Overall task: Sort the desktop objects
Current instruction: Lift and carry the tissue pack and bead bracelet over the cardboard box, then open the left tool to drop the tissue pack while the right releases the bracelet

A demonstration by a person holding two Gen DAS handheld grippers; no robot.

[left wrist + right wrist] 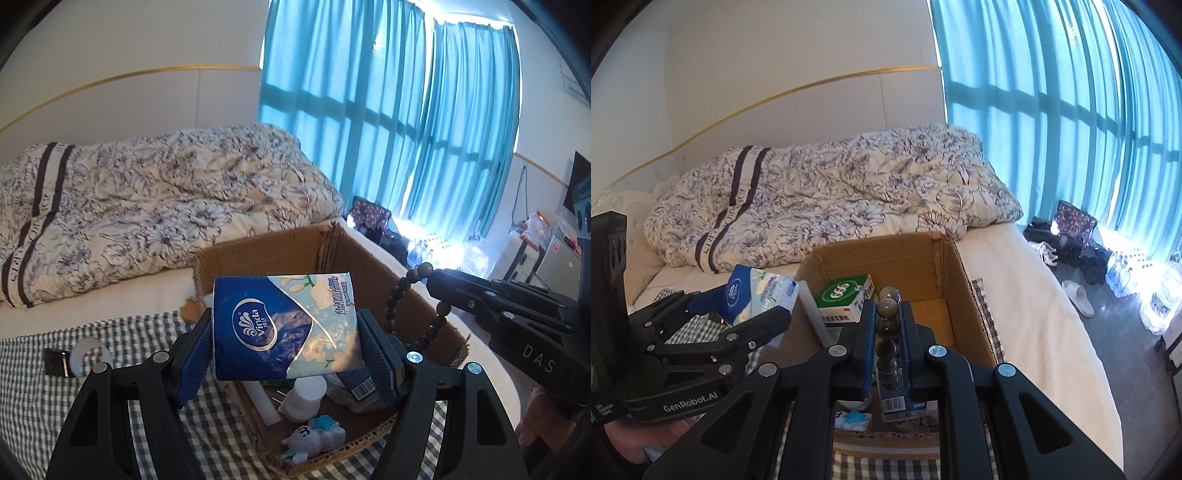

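The landmark is the open cardboard box (373,258), which sits on a green-and-white checked cloth (33,376) spread over the bed. The left gripper (286,349) has its blue-padded fingers (197,354) clamped on either side of a blue Vinda tissue pack (280,325), holding it in the air above the box's near left corner, tilted so its logo face turns toward the camera. The right gripper (886,332) hangs over the middle of the box with its fingers (866,332) pressed together on a string of dark round beads (888,339); in the left wrist view the bead string (397,295) droops in a loop from the fingertips, above the box's right wall. Inside the box, against its left wall, lies a long white bar (812,314), and just beside it a green-and-white carton (846,295) rests toward the far left corner. At the near end of the box floor lie a small white cup turned upside down (304,400), a little white-and-blue toy figure (314,441) and a blue packet with a barcode (360,386). Left of the box, on the checked cloth, a small round mirror-like disc (85,356) leans by a dark block (55,362). Behind the box a floral quilt (147,199) is heaped on the bed, and to the right of the box teal curtains (388,110) cover a bright window. A person's hand (639,441) shows under the left gripper's body.
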